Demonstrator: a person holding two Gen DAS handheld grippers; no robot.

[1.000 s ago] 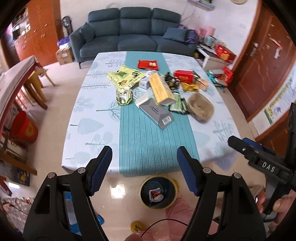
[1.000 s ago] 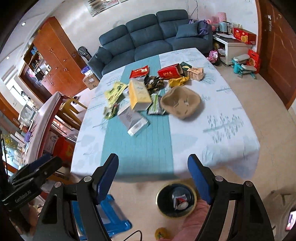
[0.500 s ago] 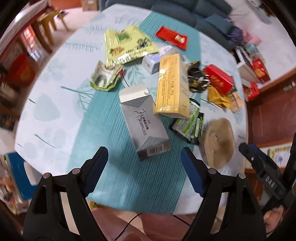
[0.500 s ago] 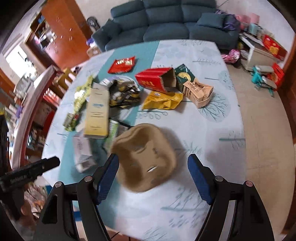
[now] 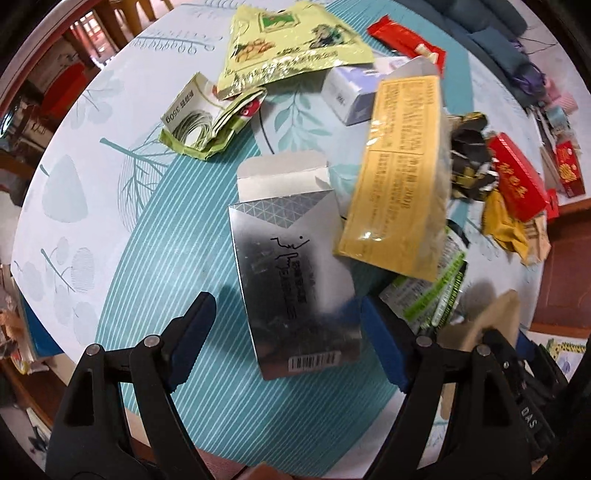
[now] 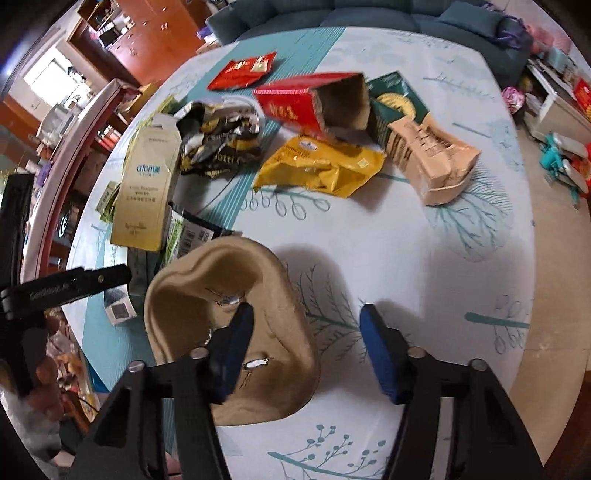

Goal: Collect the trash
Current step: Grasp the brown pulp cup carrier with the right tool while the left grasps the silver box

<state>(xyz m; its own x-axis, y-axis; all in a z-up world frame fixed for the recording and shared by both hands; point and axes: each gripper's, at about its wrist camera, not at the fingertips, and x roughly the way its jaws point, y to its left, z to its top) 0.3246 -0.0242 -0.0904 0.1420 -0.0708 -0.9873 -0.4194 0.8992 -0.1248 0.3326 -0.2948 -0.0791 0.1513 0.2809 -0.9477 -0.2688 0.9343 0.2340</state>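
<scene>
A flat silver carton (image 5: 291, 273) lies on the teal table runner (image 5: 192, 258), between the fingers of my open left gripper (image 5: 291, 339), which hovers just above it. A yellow box (image 5: 402, 177) leans beside it. In the right wrist view a brown moulded pulp tray (image 6: 229, 325) lies near the table's front. My open right gripper (image 6: 306, 343) straddles the tray's right rim, with the left finger (image 6: 236, 343) over the tray and the right finger (image 6: 380, 354) over the tablecloth (image 6: 424, 258).
More trash covers the table: a green-yellow bag (image 5: 291, 48), a crumpled green packet (image 5: 207, 122), a white box (image 5: 354, 92), a red carton (image 6: 314, 99), a yellow wrapper (image 6: 321, 166), a tan bag (image 6: 432, 158), a black foil wrapper (image 6: 218, 140). The sofa (image 6: 369, 11) is behind.
Both grippers moved forward and down from over the floor and bin to low over the table. The left is now over the silver carton, the right at the pulp tray.
</scene>
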